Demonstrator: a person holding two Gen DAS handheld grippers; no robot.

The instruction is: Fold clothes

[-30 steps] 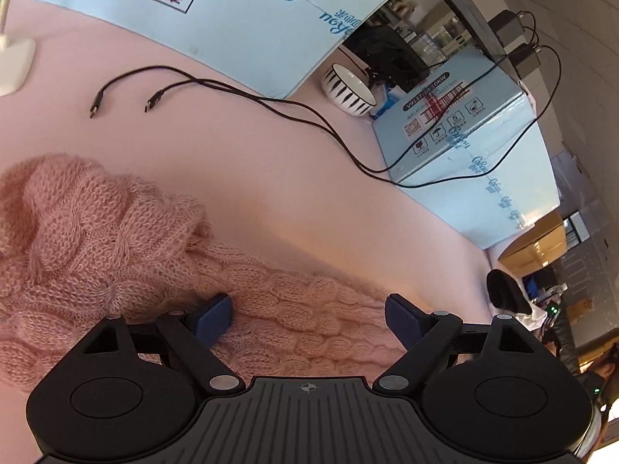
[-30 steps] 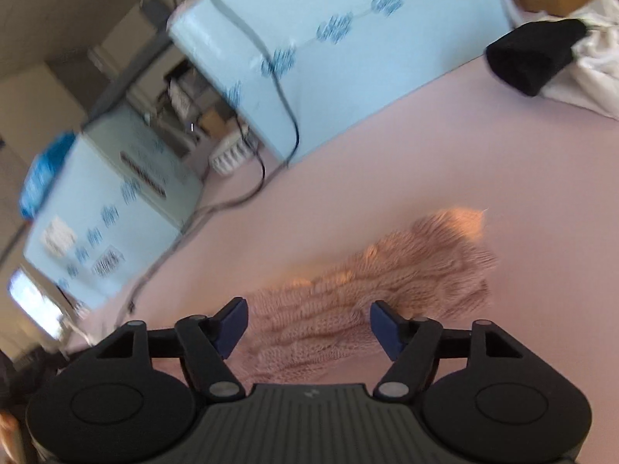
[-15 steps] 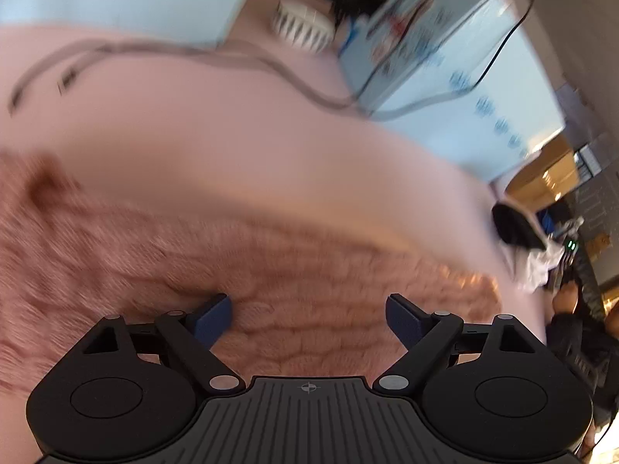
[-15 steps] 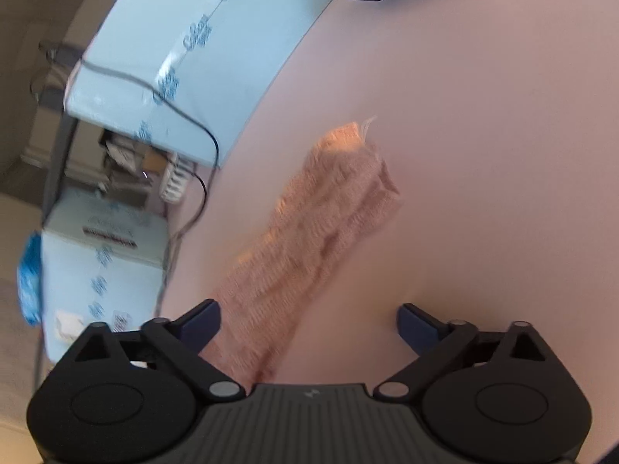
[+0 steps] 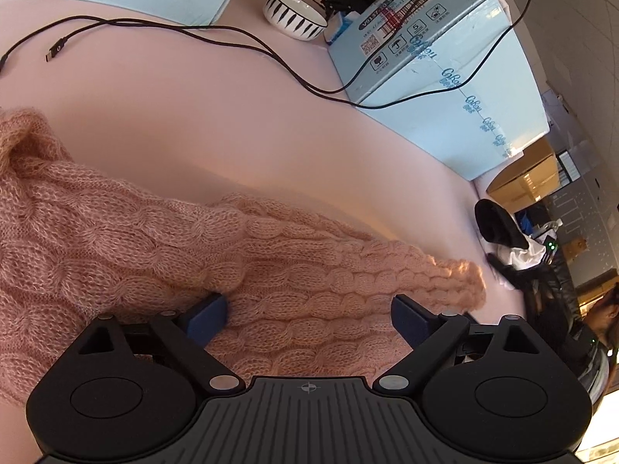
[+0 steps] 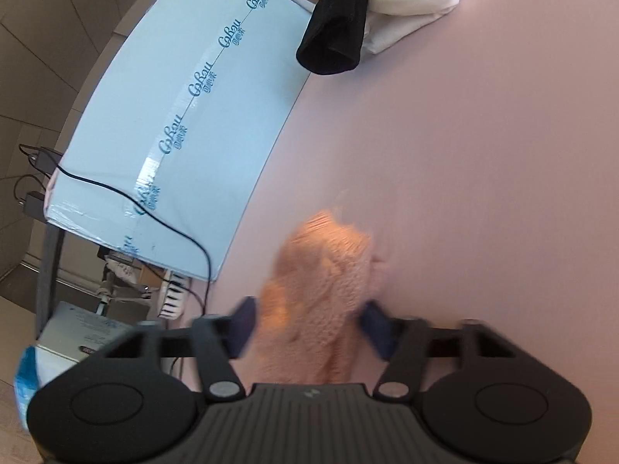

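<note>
Dropped lower, the right claw [image 6: 307, 328] is closing around the pink sweater's sleeve [image 6: 321, 270] on the pink desk [image 6: 483, 154], while the left claw [image 5: 307, 319] hangs released

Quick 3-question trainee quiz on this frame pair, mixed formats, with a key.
1. True or false: the left claw is shut on the sweater.
2. The striped bowl stands: A) on the sweater, B) beside the blue box, C) inside a claw.
3. What lies between the right claw's jaws?

Key:
1. False: its jaws stand wide open over the knit.
2. B.
3. The sleeve end; the jaws are closing on it.
</note>
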